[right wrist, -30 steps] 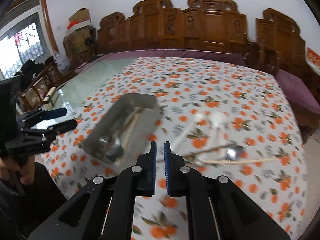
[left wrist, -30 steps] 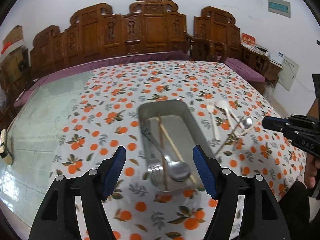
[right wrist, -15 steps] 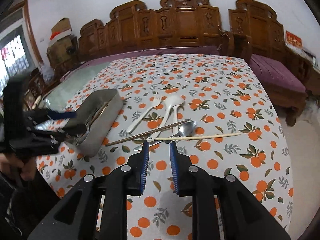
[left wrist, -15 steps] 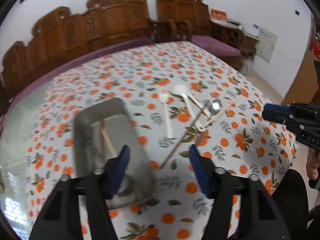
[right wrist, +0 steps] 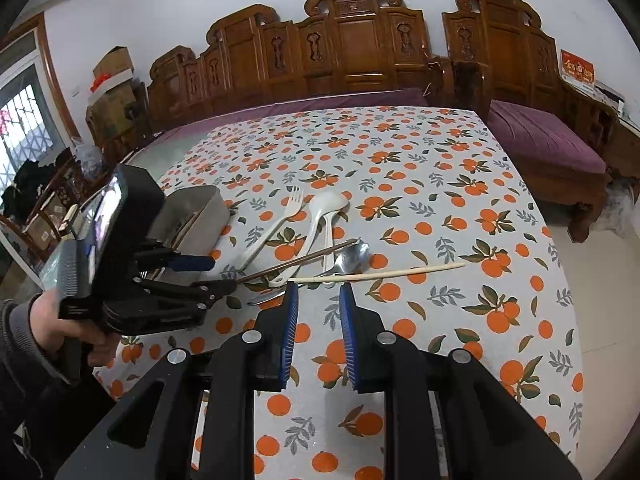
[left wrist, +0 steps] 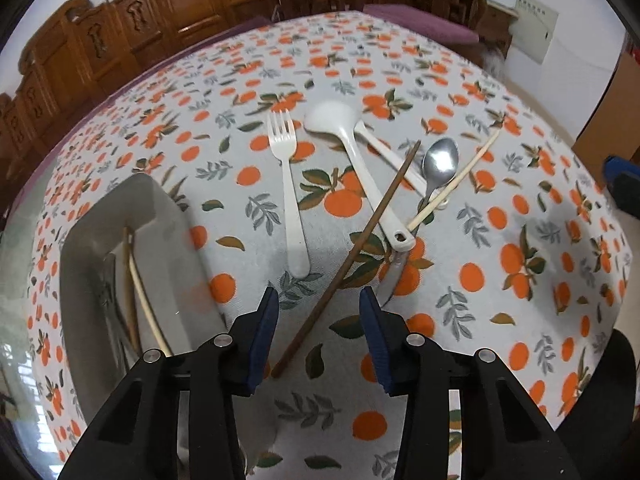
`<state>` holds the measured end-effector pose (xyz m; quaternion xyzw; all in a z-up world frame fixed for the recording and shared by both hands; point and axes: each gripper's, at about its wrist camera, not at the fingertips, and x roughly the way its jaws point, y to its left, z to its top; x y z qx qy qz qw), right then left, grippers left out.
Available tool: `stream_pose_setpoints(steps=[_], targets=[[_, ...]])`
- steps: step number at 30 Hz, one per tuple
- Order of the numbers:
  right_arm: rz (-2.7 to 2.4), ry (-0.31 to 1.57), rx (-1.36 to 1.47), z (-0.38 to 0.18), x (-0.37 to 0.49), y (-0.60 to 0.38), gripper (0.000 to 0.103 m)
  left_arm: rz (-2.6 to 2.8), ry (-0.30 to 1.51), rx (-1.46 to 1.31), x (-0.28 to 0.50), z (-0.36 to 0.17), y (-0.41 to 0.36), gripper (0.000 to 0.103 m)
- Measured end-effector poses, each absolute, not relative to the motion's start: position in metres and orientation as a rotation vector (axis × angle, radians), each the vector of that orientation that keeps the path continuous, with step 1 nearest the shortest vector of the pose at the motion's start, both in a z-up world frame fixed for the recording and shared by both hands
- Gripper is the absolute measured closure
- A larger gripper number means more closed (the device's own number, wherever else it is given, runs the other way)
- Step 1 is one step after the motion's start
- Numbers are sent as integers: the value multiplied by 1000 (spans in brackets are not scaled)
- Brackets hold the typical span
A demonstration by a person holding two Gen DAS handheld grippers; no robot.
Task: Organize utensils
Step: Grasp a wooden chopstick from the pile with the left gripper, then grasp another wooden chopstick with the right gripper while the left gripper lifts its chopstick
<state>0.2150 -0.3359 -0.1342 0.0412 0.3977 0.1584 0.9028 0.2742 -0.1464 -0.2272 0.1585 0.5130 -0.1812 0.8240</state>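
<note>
My left gripper [left wrist: 318, 304] points down over the near end of a dark brown chopstick [left wrist: 360, 240]. The stick lies between the closing jaws, and the pads do not touch it. It sits in a loose pile with a white fork [left wrist: 292, 200], a white ladle [left wrist: 352, 152], a metal spoon [left wrist: 440, 160] and a pale chopstick [left wrist: 456, 180]. The metal tray [left wrist: 172, 216] at the left holds chopsticks and metal cutlery. My right gripper [right wrist: 320, 292] hovers just short of the pale chopstick [right wrist: 380, 276], its jaws narrowly apart with nothing between them. The left gripper [right wrist: 220, 274] shows there too.
The orange-print cloth [right wrist: 440, 320] covers the table, with bare glass [left wrist: 16, 320] left of the tray. A carved wooden bench [right wrist: 360, 48] with a purple cushion lines the far side. A person's hand [right wrist: 48, 320] holds the left tool. The table edge drops at the right.
The left gripper swung right from above the tray to the loose pile, dropped lower, and its jaws narrowed around the dark chopstick. The right gripper's jaws parted slightly and it shifted toward the pile.
</note>
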Motion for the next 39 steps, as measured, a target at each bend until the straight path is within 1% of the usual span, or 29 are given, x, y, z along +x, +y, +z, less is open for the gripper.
stream_pose_setpoints(steps=[2, 4, 11, 13, 14, 15, 16, 19, 25, 32, 34, 35, 36, 39], targets=[[325, 820, 87, -133, 215, -337, 80, -384, 1106, 351, 277, -231, -149, 64], [320, 820, 92, -134, 215, -339, 80, -381, 1122, 365, 280, -236, -152, 74], [308, 826, 96, -136, 218, -344, 80, -386, 1143, 371, 285, -243, -155, 77], [305, 827, 92, -137, 218, -344, 80, -398, 1148, 349, 287, -243, -154, 81], [304, 827, 92, -137, 218, -343, 80, -403, 1152, 337, 287, -243, -153, 82], [303, 827, 92, -137, 218, -344, 80, -407, 1154, 334, 287, -244, -153, 84], [303, 826, 90, -137, 218, -343, 80, -420, 1153, 335, 286, -244, -154, 92], [299, 826, 86, -137, 218, -344, 80, -436, 1148, 363, 281, -244, -159, 97], [284, 841, 74, -144, 218, -345, 80, -460, 1113, 345, 267, -236, -157, 99], [261, 875, 59, -159, 222, -344, 80, -478, 1018, 245, 240, -209, -135, 99], [242, 890, 60, -165, 225, -344, 74, -489, 989, 232, 232, -201, -128, 99], [235, 894, 61, -167, 226, -344, 66, -489, 975, 233, 229, -198, -125, 99], [221, 898, 62, -170, 229, -344, 64, -493, 959, 229, 226, -194, -122, 99], [191, 916, 63, -177, 237, -344, 64, -513, 927, 201, 222, -185, -111, 99]])
